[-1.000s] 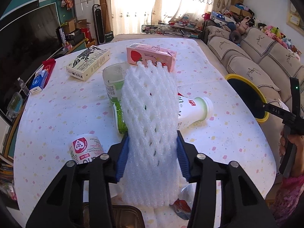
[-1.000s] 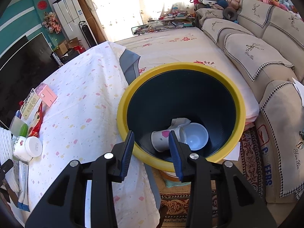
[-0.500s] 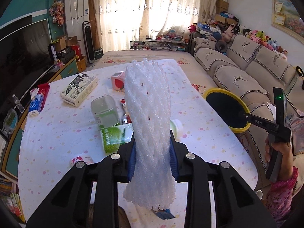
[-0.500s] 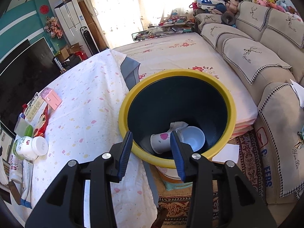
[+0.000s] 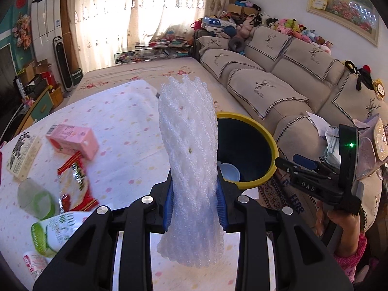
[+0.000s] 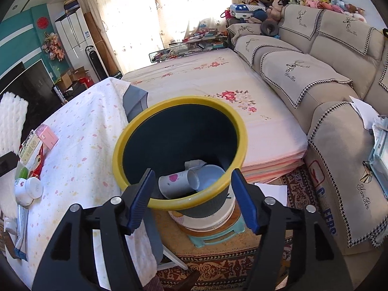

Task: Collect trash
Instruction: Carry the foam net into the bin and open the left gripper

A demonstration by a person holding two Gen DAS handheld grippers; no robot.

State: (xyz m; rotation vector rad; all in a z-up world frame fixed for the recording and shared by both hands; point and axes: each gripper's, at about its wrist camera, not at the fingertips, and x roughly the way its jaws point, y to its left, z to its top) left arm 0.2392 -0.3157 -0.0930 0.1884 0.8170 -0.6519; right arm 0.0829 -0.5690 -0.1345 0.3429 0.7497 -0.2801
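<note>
Upright between the left gripper's [image 5: 194, 208] blue pads, a white foam net sleeve [image 5: 190, 169] is clamped above the table, beside the yellow-rimmed dark bin [image 6: 179, 155]; the right gripper [image 6: 192, 201] gapes wide, holding nothing.

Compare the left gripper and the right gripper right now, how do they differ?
The left gripper is shut on the white foam fruit net; the right gripper is open and holds nothing. The left is over the table, the right above the yellow-rimmed trash bin. Both have blue pads.
</note>
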